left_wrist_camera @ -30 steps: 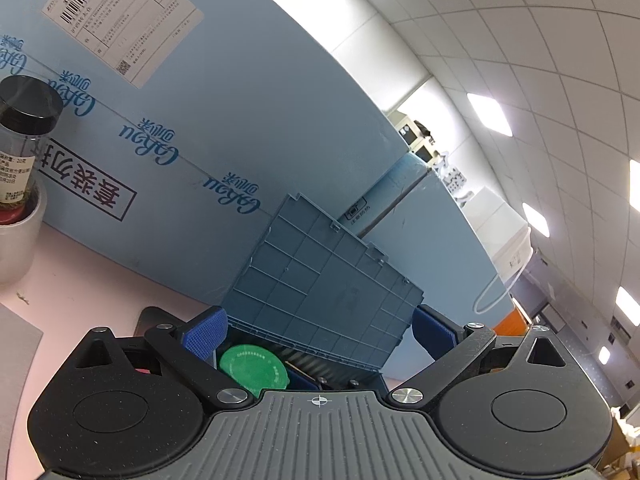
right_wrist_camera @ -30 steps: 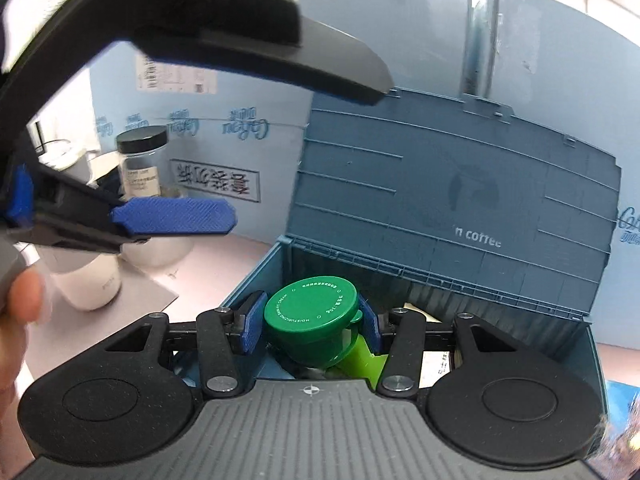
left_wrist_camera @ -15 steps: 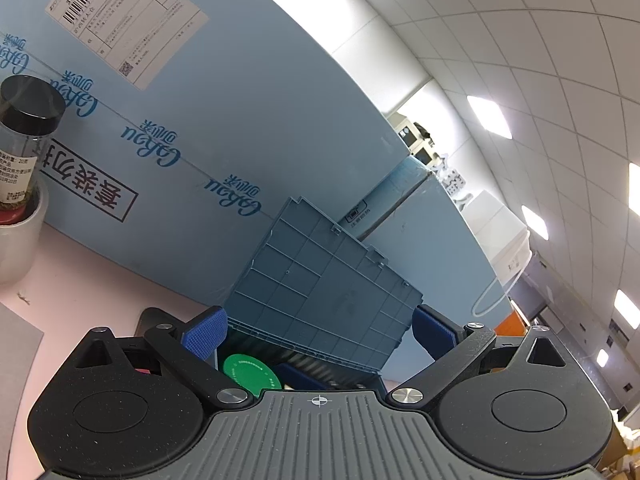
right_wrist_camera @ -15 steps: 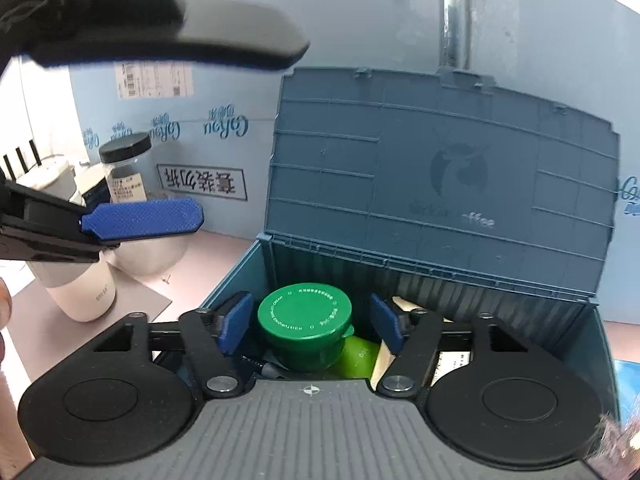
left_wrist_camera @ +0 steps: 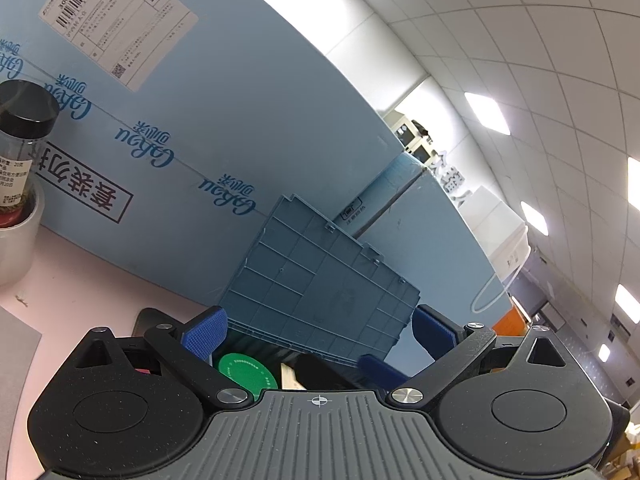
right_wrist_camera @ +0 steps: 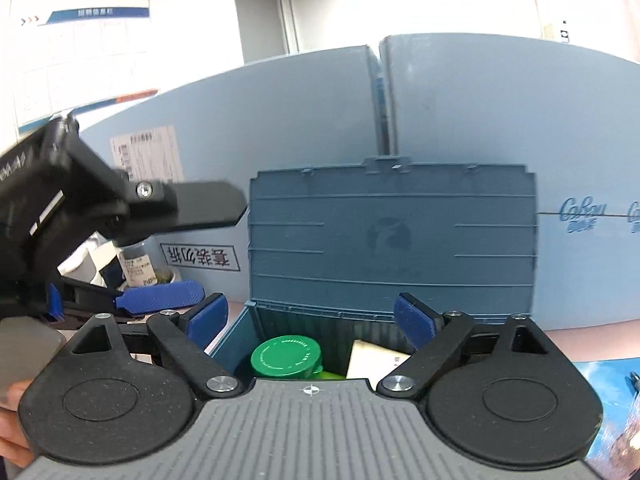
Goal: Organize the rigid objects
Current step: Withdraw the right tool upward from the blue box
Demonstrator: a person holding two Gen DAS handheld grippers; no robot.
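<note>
A blue plastic storage box [right_wrist_camera: 236, 344] stands with its lid [right_wrist_camera: 392, 240] raised upright. Inside it sits a green-capped container [right_wrist_camera: 286, 356] beside a pale card box [right_wrist_camera: 376, 358]. My right gripper [right_wrist_camera: 310, 318] is open and empty, raised above the box opening. My left gripper [left_wrist_camera: 318, 330] is open and empty, to the left of the box; it also shows in the right wrist view [right_wrist_camera: 160, 298]. In the left wrist view I see the lid [left_wrist_camera: 320, 288] and the green cap [left_wrist_camera: 246, 372] below it.
A light blue cardboard panel [left_wrist_camera: 180, 120] stands behind the box. At the left are a clear jar with a black cap [left_wrist_camera: 20, 140] in a white cup [left_wrist_camera: 16, 248] on the pink tabletop [left_wrist_camera: 80, 296]. A blue sheet [right_wrist_camera: 608, 400] lies at the right.
My right gripper let go of the green-capped container inside the box, opened wide and pulled up and back. My left gripper stayed open and barely shifted.
</note>
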